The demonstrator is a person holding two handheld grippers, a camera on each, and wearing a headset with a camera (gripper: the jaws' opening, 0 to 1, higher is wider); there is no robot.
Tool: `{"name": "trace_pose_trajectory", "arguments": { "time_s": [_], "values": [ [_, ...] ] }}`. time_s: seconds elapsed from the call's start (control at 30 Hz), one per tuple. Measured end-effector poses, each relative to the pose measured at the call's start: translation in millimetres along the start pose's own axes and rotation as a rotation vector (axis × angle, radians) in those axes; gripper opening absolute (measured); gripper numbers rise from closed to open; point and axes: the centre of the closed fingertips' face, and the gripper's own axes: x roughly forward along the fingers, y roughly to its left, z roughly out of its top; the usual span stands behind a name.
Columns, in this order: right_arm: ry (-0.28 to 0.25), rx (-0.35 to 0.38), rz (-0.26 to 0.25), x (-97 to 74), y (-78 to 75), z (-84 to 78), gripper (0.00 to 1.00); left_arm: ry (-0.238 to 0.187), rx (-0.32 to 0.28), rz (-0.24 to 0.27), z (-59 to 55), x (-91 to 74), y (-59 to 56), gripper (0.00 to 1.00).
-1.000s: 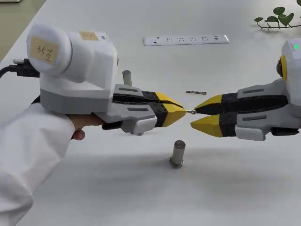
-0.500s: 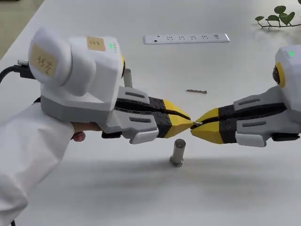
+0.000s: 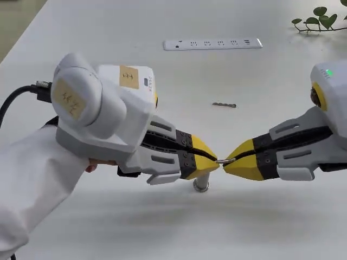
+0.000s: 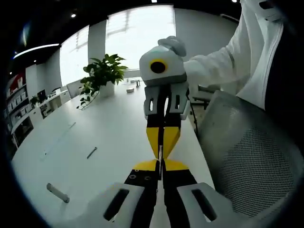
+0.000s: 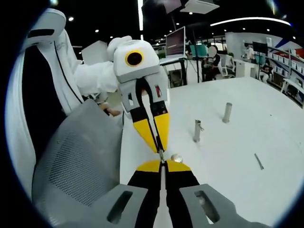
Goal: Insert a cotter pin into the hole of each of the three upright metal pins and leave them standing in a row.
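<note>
Left gripper (image 3: 215,163) and right gripper (image 3: 228,162): white-grey housings, black jaw sections, yellow tips. Left housing bears tan handwritten labels (image 3: 129,77) and a black cable (image 3: 16,100). White sleeve (image 3: 32,184) worn.

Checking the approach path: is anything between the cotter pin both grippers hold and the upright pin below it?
Nothing visible. The cotter pin, clamped by the left gripper and right gripper, is held above the upright metal pin with open air between; the left jaws hide that pin's top in the head view.
</note>
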Motion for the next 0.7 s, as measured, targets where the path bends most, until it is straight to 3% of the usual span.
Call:
{"name": "trace_pose_trajectory", "arguments": {
  "time_s": [0.17, 0.27, 0.4, 0.7],
  "values": [
    [-0.013, 0.011, 0.002, -2.4, 0.0, 1.9, 0.00, -0.004, -0.007, 0.006, 0.8, 0.3, 0.9, 0.00],
    [-0.011, 0.005, -0.003, -2.8, -0.9, 0.4, 0.00, 0.030, 0.004, 0.024, -6.4, 0.9, 4.5, 0.03],
    [-0.013, 0.011, -0.025, -5.5, -5.7, -3.3, 0.00, 0.046, 0.001, 0.059, -13.3, 0.7, 10.5, 0.25],
    [0.088, -0.007, -0.101, -11.4, -23.7, -37.7, 0.00, 0.084, -0.020, 0.084, -26.1, 8.5, 17.7, 0.29]
  ]
}}
